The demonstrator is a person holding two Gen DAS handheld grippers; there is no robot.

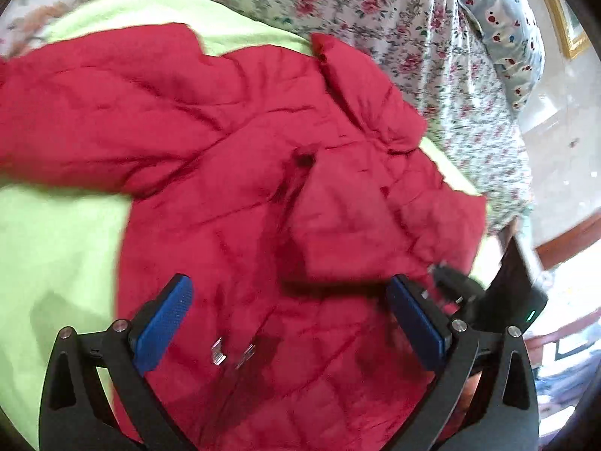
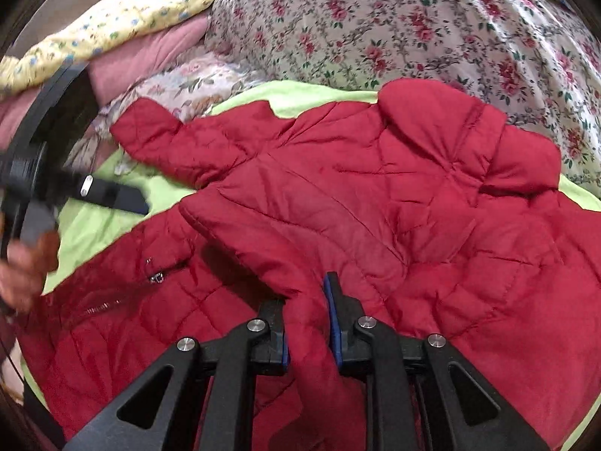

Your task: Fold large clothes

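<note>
Seemingly pinched by the narrow right tool [image 2: 306,300], the puffy quilted red jacket [image 2: 375,203] lies rumpled; left tool [image 1: 289,315] wide.

We hold two matching tools. Our left gripper [image 1: 289,323] has black angular arms with triangular cut-outs, round silver screws at the pivots, and blue fingers [image 1: 165,323] whose pads carry a fine dotted texture. Our right gripper [image 2: 306,319] has the same black linkage, four silver screw heads and thin blue pads. In the left wrist view, its black body shows a small green light.
</note>
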